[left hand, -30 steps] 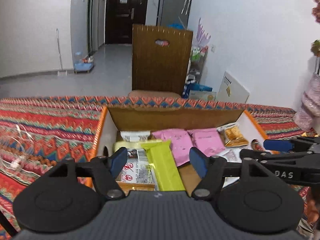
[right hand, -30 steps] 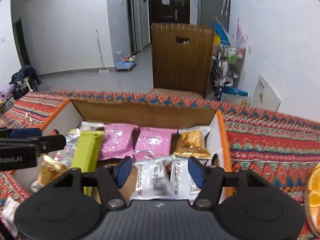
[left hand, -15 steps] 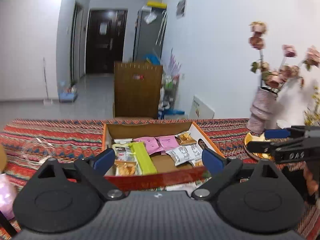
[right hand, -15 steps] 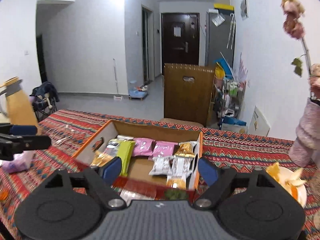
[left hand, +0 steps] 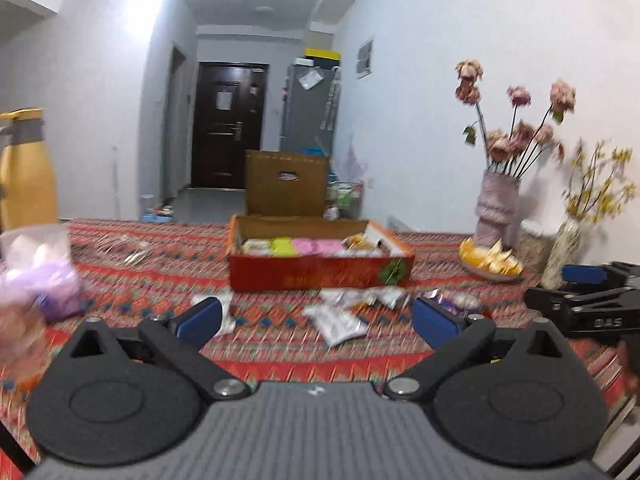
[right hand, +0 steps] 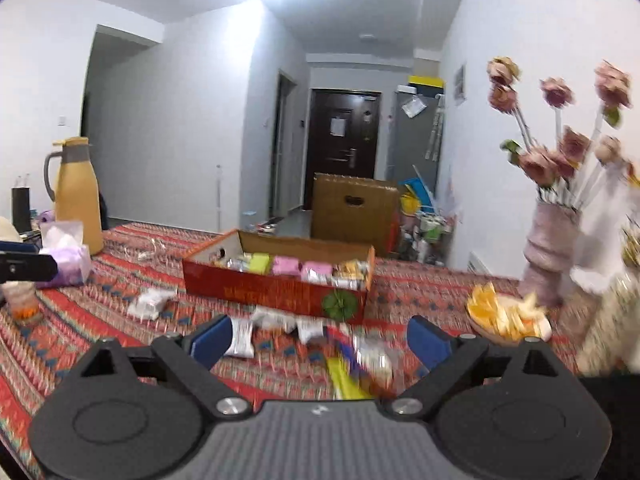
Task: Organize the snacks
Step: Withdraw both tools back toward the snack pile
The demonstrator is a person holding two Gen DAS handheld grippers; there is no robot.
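A red cardboard box stands on the patterned tablecloth and holds several pink, green and silver snack packs. Several loose snack packs lie on the cloth in front of it; a yellow-green one is nearest in the right wrist view. My left gripper is open and empty, well back from the box. My right gripper is open and empty above the loose packs. It also shows at the right edge of the left wrist view.
A vase of dried flowers and a plate of orange slices stand at the right. A yellow jug and a tissue pack stand at the left. A brown crate sits beyond the table.
Both grippers have pulled far back from over the box and opened wider. The box now looks small and the loose packs in front of it have come into view.
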